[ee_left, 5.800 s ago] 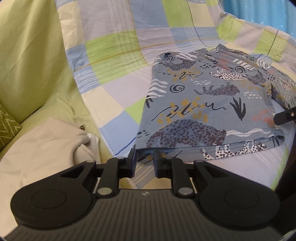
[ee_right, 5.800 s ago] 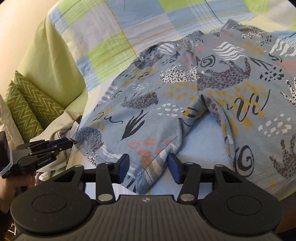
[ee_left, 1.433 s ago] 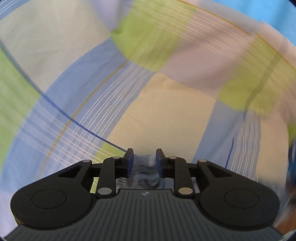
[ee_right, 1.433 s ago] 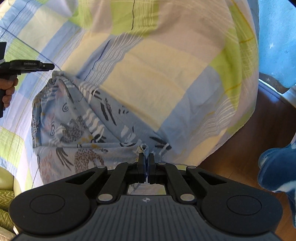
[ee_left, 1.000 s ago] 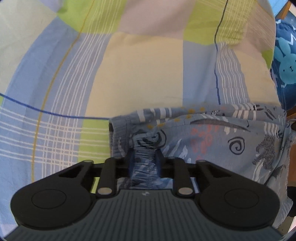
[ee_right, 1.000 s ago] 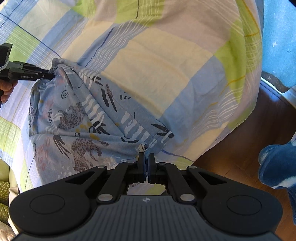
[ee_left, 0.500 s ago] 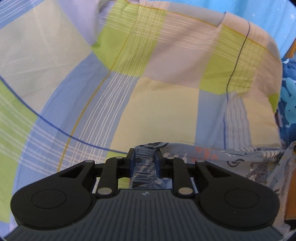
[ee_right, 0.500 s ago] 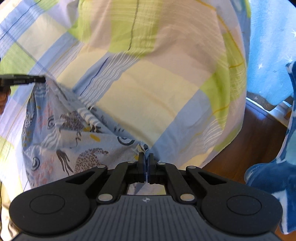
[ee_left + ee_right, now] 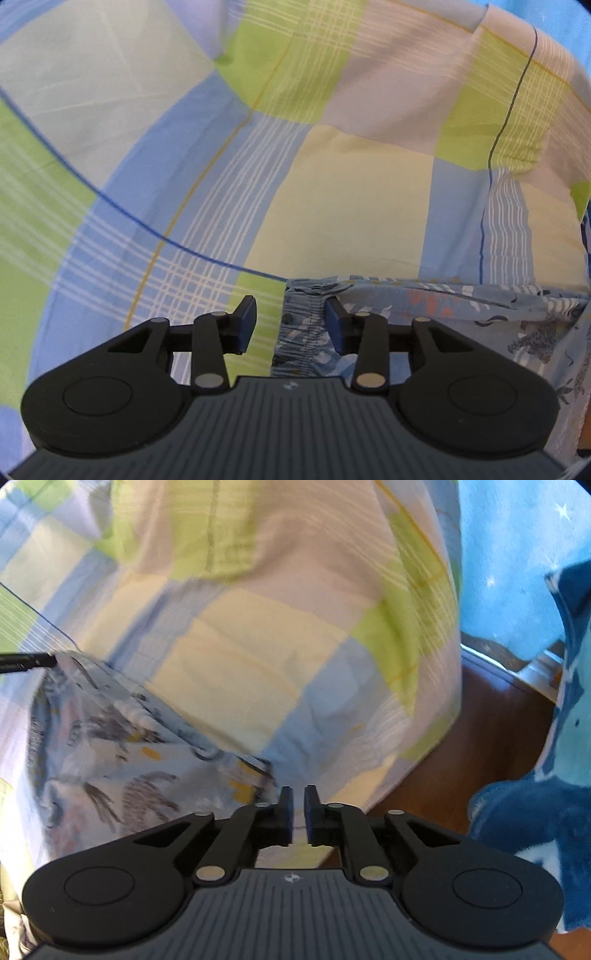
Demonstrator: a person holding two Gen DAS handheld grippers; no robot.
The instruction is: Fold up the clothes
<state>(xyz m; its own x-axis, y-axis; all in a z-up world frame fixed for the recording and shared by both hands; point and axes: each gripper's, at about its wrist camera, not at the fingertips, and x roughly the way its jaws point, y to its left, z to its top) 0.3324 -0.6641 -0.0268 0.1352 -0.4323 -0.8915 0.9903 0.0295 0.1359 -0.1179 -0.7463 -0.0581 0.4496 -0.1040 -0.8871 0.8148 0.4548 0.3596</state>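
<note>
The blue animal-print shorts (image 9: 443, 306) lie spread on the checked bedsheet (image 9: 351, 203). My left gripper (image 9: 290, 321) stands open, its fingers on either side of the elastic waistband corner (image 9: 301, 328) without pinching it. In the right wrist view the shorts (image 9: 129, 760) stretch off to the left, blurred by motion. My right gripper (image 9: 299, 805) is slightly open, a narrow gap showing between its fingers, and the cloth's near corner (image 9: 258, 786) lies just left of them. The left gripper's tip (image 9: 26, 661) touches the far corner of the shorts.
The checked sheet (image 9: 240, 664) drops over the bed's edge to a brown wooden floor (image 9: 480, 731) on the right. A dark blue plush fabric (image 9: 546, 794) hangs at the far right, with a light blue starry cloth (image 9: 509, 572) behind it.
Both grippers have opened and let go of the shorts, which now rest on the sheet. The right gripper's view is blurred by movement.
</note>
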